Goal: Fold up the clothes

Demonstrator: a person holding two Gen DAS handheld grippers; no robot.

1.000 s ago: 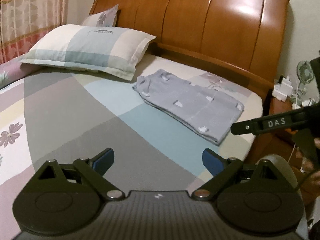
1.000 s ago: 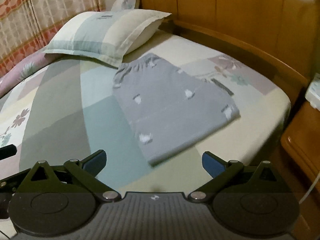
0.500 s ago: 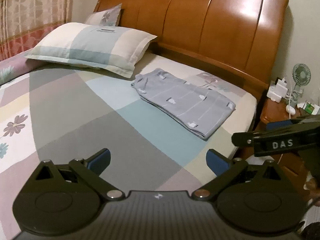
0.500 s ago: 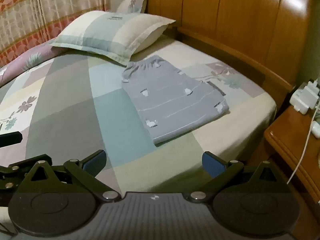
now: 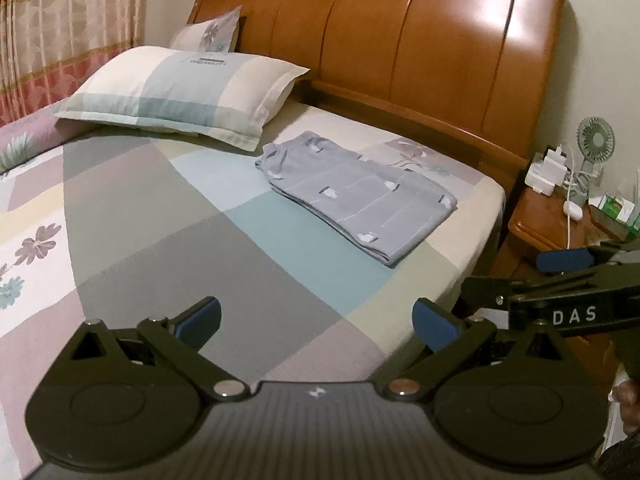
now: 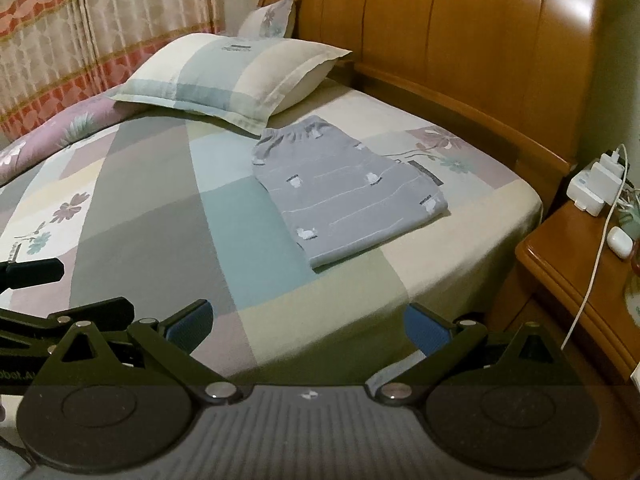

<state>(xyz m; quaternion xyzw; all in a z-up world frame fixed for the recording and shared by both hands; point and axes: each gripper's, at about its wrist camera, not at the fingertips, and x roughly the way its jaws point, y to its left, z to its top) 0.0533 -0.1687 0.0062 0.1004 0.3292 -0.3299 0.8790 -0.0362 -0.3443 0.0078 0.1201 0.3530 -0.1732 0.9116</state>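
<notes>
At the far left a patterned curtain [image 5: 60,28] in red and cream hangs beside the bed, and below it a rolled mauve floral quilt [image 6: 60,136] lies along the mattress edge. Next comes a large pillow [image 5: 180,96] in pale blue and cream blocks, with a smaller floral pillow [image 5: 212,34] propped behind it against the wooden headboard [image 5: 400,52]. The bedsheet [image 5: 160,232] is a patchwork of grey, teal, mauve and cream panels with flower prints. The left gripper [image 5: 316,322] hangs low over the near part of the sheet, its blue-padded fingers spread wide with nothing between them. Just right of the big pillow, near the bed's right edge, lie the folded grey clothes [image 5: 356,196], a flat neat rectangle with small white motifs and thin pale lines, its elastic waistband end toward the pillow; it touches neither gripper and sits well apart from both. The right gripper [image 6: 308,326] is likewise parted wide and empty, held above the near corner of the bed; in the left wrist view its black body marked "DAS" juts in from the right. Farthest right stands a wooden nightstand [image 6: 568,280] carrying a white charger block [image 6: 592,188], a white cable [image 6: 592,276], and a small desk fan [image 5: 595,146].
</notes>
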